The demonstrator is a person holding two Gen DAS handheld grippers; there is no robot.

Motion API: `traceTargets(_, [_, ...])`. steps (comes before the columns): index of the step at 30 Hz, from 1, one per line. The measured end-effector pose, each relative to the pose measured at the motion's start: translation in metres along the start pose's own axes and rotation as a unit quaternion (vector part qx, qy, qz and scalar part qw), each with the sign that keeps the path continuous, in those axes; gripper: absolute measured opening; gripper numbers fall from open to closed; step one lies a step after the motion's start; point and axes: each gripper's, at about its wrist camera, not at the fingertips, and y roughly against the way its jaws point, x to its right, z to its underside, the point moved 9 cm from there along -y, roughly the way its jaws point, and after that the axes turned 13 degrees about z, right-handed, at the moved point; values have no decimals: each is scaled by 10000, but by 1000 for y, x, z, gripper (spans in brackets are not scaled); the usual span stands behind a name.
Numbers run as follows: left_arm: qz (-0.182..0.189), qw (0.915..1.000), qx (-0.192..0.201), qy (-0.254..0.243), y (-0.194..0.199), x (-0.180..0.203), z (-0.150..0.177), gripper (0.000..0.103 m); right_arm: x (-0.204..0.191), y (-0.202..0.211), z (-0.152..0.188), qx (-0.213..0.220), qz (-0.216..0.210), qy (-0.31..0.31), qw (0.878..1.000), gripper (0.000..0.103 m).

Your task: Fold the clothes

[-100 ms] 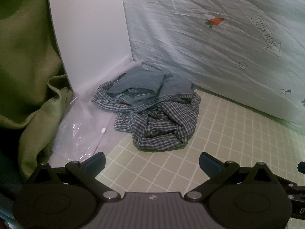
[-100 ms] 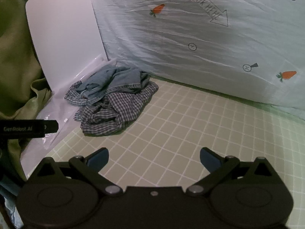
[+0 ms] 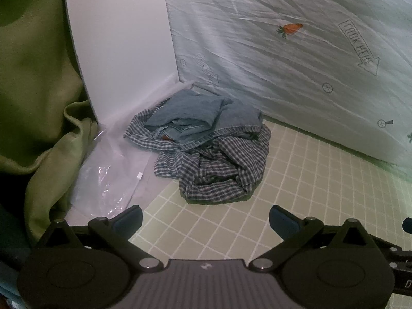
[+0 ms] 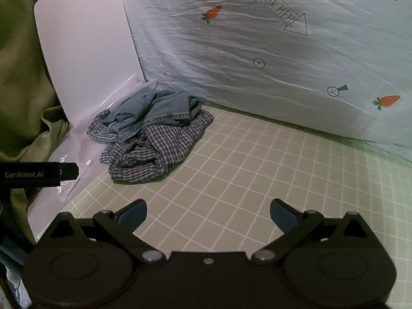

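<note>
A crumpled heap of clothes lies on the pale green checked mat (image 3: 303, 180) near its far left corner. The heap is a blue-and-white checked shirt (image 3: 219, 170) (image 4: 154, 152) with a faded blue denim garment (image 3: 195, 118) (image 4: 154, 108) bunched on top of it. My left gripper (image 3: 206, 219) is open and empty, hovering just short of the heap. My right gripper (image 4: 208, 213) is also open and empty, further back and to the right of the heap. The left gripper's body (image 4: 38, 173) shows at the left edge of the right wrist view.
A white board (image 3: 121, 38) leans upright behind the heap. Clear plastic wrapping (image 3: 108, 175) lies on the floor to its left. Green cloth (image 3: 38, 90) hangs on the left. A pale printed sheet (image 3: 296, 51) with carrots and arrows rises along the back and right.
</note>
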Motion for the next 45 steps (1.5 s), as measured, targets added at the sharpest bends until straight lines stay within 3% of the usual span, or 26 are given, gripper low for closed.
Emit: traceTargets(45, [4,9997,-239,-23,-1,0,9,103,6,0,6,-83,88,-109,9999,103])
